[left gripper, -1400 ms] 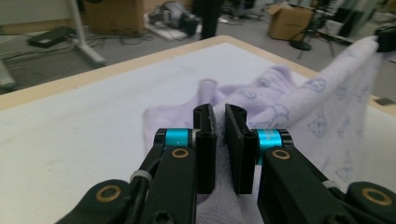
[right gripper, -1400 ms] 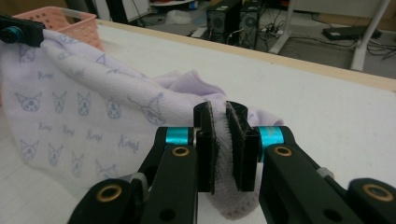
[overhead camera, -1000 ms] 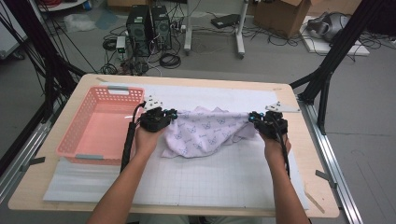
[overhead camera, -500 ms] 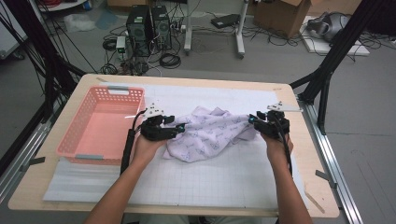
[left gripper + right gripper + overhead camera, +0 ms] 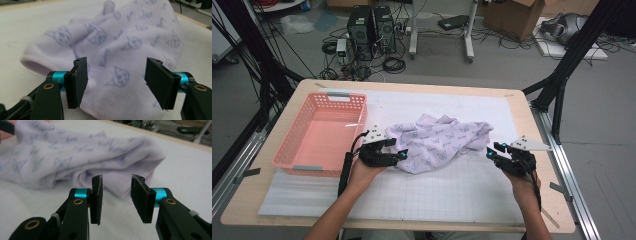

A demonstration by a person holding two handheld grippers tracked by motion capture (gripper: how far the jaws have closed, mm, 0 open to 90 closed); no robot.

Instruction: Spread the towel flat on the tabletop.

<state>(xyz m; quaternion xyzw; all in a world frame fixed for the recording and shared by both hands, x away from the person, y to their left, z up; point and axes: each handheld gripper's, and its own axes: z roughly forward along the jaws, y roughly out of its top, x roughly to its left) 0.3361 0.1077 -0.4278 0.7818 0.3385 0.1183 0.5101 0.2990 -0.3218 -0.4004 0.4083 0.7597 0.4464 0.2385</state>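
Both grippers have just released the lilac cloth (image 5: 439,140), now crumpled mid-counter beside the pink basket (image 5: 319,135): left gripper (image 5: 116,82) gapes wide, right gripper (image 5: 116,195) narrower, both backed off, likely regrasping.

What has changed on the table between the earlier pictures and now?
Both grippers let go of the lilac cloth and drew back toward the person. The left gripper now stands open at the cloth's near-left edge. The right gripper, apart from the cloth's right end, has just been opening, with nothing between its jaws. The cloth, earlier stretched between them, lies slack in a heap. The pink basket stayed in place.
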